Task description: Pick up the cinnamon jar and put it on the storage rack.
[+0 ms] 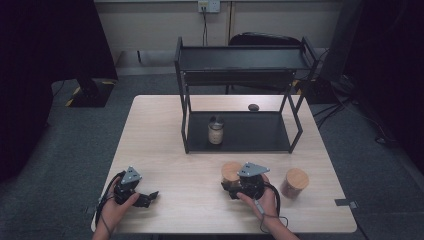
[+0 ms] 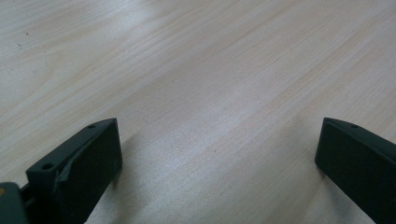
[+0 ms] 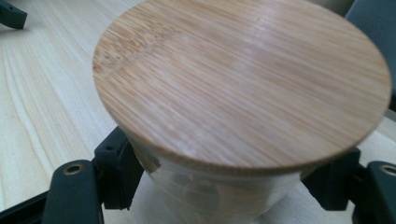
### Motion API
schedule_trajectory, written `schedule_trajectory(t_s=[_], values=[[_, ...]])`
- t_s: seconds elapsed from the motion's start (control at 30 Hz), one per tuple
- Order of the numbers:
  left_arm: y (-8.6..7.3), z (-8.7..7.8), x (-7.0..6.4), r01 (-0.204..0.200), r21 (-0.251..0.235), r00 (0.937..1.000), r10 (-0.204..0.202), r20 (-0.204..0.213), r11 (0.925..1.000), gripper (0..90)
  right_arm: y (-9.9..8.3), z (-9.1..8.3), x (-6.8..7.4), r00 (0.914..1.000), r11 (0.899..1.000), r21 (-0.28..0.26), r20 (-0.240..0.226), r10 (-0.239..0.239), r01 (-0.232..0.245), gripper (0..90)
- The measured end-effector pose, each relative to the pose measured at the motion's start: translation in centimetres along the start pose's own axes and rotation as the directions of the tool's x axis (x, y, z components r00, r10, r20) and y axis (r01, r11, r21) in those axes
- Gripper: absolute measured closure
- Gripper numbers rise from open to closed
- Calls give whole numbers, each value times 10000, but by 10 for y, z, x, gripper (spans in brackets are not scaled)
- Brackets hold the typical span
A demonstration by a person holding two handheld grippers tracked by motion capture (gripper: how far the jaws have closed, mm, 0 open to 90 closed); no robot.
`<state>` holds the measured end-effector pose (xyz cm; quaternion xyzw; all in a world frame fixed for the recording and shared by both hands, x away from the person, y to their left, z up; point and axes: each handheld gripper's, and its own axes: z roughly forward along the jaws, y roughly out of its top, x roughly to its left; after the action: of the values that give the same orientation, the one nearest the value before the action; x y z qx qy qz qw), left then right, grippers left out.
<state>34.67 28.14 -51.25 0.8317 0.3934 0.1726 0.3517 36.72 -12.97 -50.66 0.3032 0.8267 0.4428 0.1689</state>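
A glass jar with a round bamboo lid stands on the wooden table near its front edge, right of centre. My right gripper is shut on the jar, one black jaw pressed against each side of the glass below the lid. At the front left, my left gripper rests low over the table, open, with bare wood between its jaws. A person's hand holds each gripper.
A second bamboo-lidded jar stands just right of the held one. A black two-tier shelf occupies the table's back half, with a small jar on its lower tier. A small dark object lies behind it.
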Motion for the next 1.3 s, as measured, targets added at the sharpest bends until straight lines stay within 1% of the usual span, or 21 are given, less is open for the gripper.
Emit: schedule_trajectory(t_s=[0.17,0.27,0.33,0.53,0.6,0.8,1.03,1.2,1.3], values=[[0,0,0,0,-1,10000,0,1,10000,1,3,1,1,9998,9999,67,87,-153,153,251],[0,0,0,-4,-2,10000,4,5,10000,1,6,2,1,9998,9998,53,61,-177,177,251],[0,0,0,-3,-3,10000,3,4,10000,1,8,2,1,9997,9997,134,73,-212,211,251],[0,0,0,-6,0,10000,6,3,10000,1,12,6,-3,9999,9998,166,30,-118,117,251],[0,0,0,-4,-1,10000,4,5,10000,1,14,6,-5,10000,10000,60,25,-1,1,251],[0,0,0,-5,-2,10000,5,4,10000,1,17,9,-10,9998,9998,168,199,-77,74,251],[0,0,0,-4,-2,10000,4,4,10000,1,19,15,-14,9995,9996,287,310,-56,47,251],[0,0,0,-5,0,10000,5,5,10000,1,21,18,-18,9985,9989,418,500,-225,204,251],[0,0,0,-4,-2,10000,4,4,10000,1,22,20,-22,9982,9986,487,567,-212,184,251]])
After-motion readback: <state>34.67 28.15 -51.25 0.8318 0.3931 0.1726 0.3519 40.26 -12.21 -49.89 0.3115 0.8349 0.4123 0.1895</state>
